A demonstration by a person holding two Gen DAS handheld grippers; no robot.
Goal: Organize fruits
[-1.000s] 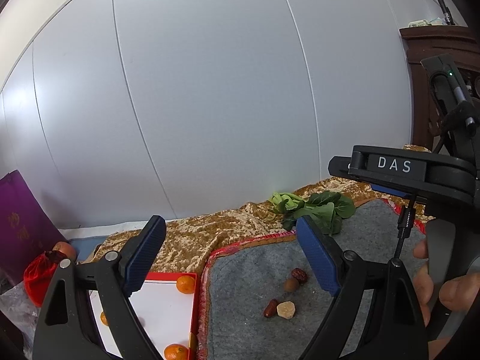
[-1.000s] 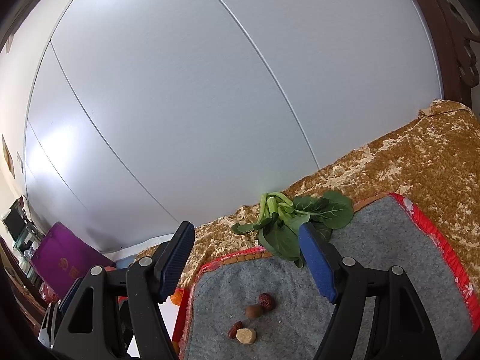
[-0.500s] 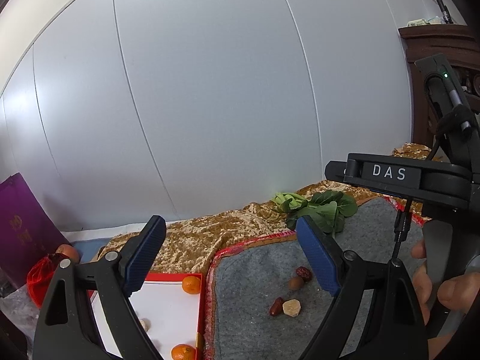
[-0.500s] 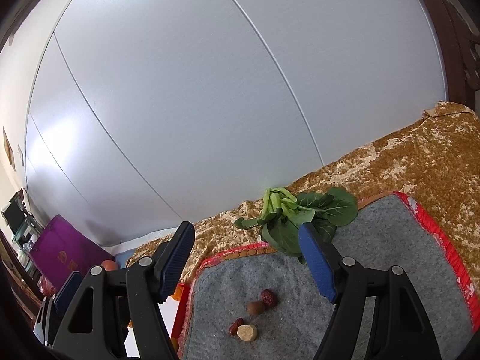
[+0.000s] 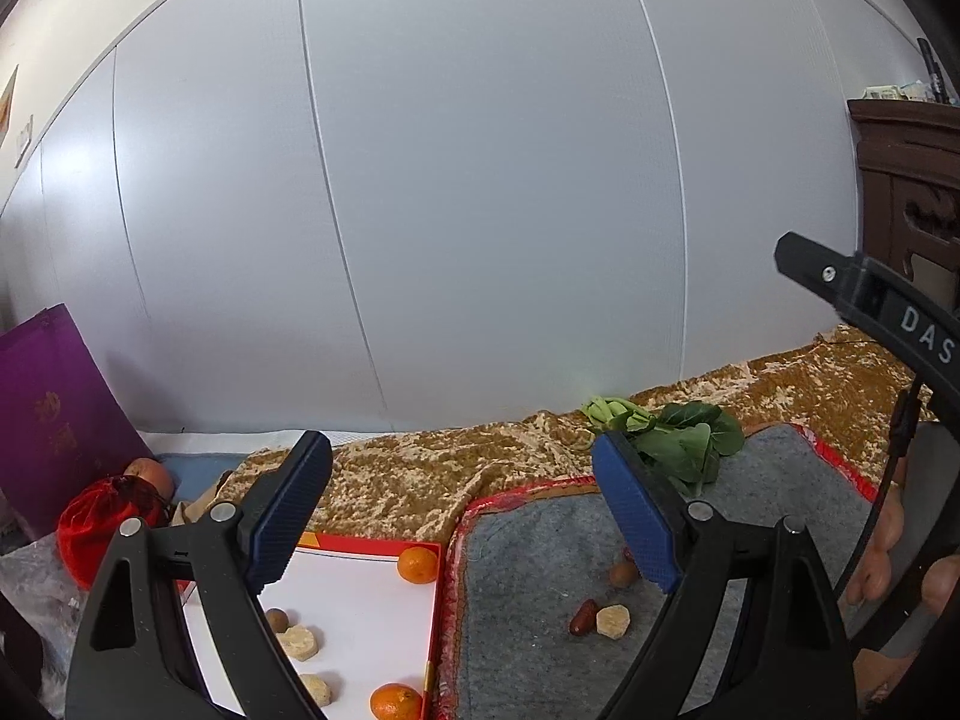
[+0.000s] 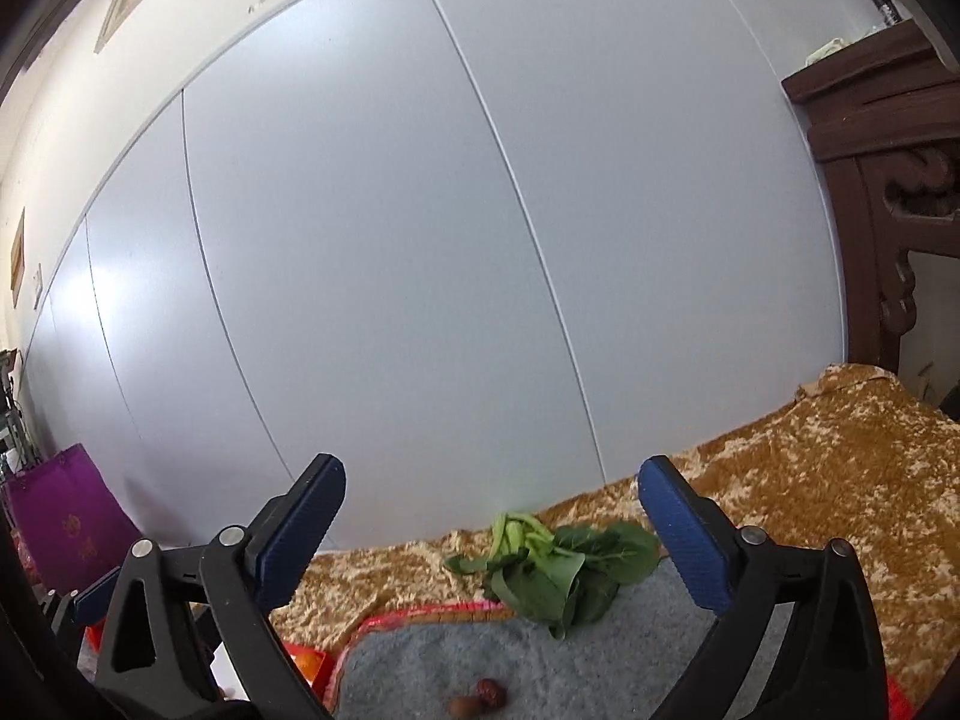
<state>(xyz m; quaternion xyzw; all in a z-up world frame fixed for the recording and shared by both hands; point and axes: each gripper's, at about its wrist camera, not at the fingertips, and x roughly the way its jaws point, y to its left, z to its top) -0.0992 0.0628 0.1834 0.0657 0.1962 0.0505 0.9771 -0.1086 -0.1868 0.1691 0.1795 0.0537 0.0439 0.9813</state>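
Left gripper point(image 5: 462, 504): held above the worktop, jaws spread wide, nothing between the pads and nothing touched.
Right gripper point(image 6: 492, 531): held level above the grey mat point(image 6: 420, 654), jaws spread to their widest; they have just been opening, with nothing between them.
Tray point(image 5: 366, 612): a white tray with a red rim is seen below and to the left of the left gripper, just beside the grey mat point(image 5: 522, 600).
Fruits in the tray: 2 oranges, 1 at the far right corner point(image 5: 417, 564) and 1 at the near edge point(image 5: 396, 702), lie with a brown nut point(image 5: 276, 620) and 2 pale lumps point(image 5: 297, 643).
Fruits on the mat: a red date point(image 5: 584, 617) is seen touching a pale lump point(image 5: 612, 621), below the left gripper's right pad; a brown nut point(image 5: 621, 573) lies just behind them.
Right view: a red date point(image 6: 491, 691) and a brown nut point(image 6: 467, 707) are seen at the bottom edge, below the gap between the jaws.
Greens point(image 6: 558, 564): laid at the far edge of the mat, partly on the gold cloth point(image 6: 810, 480).
Change from earlier: the right gripper is now seen tilted and further right in the left view; more of the tray is shown; the mat fruits sit lower in the right view.
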